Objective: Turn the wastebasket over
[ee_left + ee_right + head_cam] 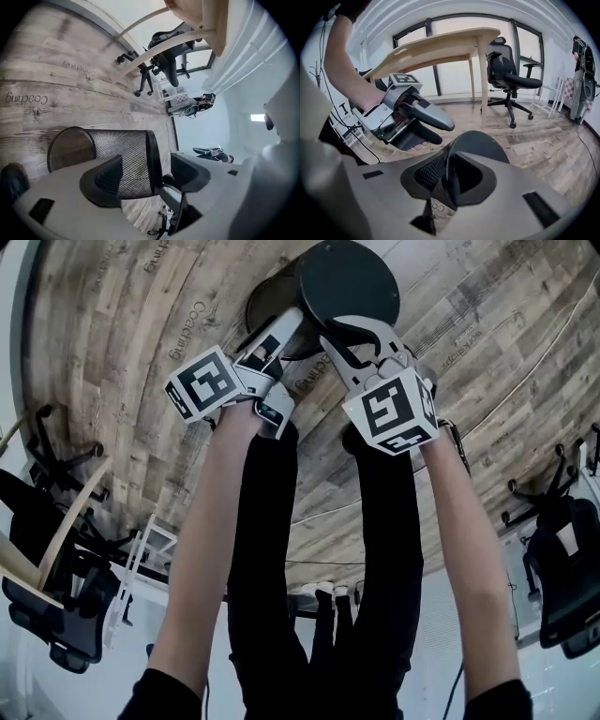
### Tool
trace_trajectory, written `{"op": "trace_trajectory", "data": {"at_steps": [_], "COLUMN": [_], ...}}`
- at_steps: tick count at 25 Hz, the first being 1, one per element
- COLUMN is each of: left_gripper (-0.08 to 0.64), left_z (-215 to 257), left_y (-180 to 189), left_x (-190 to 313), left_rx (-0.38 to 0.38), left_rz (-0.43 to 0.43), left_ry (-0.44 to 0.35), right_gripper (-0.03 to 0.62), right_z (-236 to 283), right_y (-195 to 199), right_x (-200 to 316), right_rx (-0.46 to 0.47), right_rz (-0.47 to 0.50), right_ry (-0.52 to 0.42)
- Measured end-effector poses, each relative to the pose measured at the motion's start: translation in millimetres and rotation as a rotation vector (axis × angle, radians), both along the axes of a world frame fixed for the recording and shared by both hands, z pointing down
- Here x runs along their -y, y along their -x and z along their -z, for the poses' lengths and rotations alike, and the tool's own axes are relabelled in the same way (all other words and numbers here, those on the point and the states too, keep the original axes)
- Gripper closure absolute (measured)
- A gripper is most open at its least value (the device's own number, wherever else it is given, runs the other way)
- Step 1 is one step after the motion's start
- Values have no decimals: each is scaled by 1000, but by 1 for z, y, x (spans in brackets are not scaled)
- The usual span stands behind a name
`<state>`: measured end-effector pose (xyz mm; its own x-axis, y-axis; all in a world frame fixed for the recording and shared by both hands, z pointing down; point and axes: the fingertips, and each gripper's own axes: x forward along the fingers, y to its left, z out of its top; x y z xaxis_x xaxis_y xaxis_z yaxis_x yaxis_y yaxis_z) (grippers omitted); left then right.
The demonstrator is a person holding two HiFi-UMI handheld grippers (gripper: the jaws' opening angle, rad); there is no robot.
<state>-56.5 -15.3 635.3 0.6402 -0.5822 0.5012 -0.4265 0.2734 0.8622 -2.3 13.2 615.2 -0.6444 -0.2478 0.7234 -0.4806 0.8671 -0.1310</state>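
My right gripper (447, 180) has its jaws closed on the wastebasket (483, 143), pinching the edge where the black mesh wall meets the solid round base. The mesh sits against one jaw and the base disc against the other.

My left gripper (146, 174) has its jaws apart, straddling that same base end. One jaw lies over the mesh wall. The other stands clear on the far side of the base rim, with a strip of light showing between them.

In the head view both grippers meet at the basket's base from below in the frame, just beside each other, each with its marker cube (394, 409) facing the camera. The basket is tipped over, the dark base turned up toward my head camera and the mesh body reaching away behind it. The left gripper view shows the open mouth at the far end, close to the wooden plank floor (112, 381). I cannot tell whether the mouth touches the planks.

Further out, a light wooden desk (440, 47) stands by the windows, with a black office chair (508, 77) near it.
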Motion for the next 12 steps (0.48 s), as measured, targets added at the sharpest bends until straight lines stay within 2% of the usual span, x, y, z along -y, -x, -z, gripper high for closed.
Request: {"op": "trace_trajectory", "data": {"at_steps": [2, 8, 10, 12], "left_gripper": [239, 258, 266, 276], "left_z": [0, -10, -11, -13], "left_y": [-6, -11, -10, -8], "left_x": [2, -5, -8, -11], "left_rx": [12, 117, 125, 133], "left_rz": [-25, -99, -99, -94], "left_ry": [4, 42, 51, 59], "right_gripper": [502, 499, 499, 499], "right_z": [-1, -3, 2, 7], "right_y": [2, 6, 7, 2], "right_x": [-6, -16, -15, -9], "right_rx": [1, 14, 40, 63], "right_rz": [12, 11, -7, -71], "right_ry": [11, 52, 70, 76]}}
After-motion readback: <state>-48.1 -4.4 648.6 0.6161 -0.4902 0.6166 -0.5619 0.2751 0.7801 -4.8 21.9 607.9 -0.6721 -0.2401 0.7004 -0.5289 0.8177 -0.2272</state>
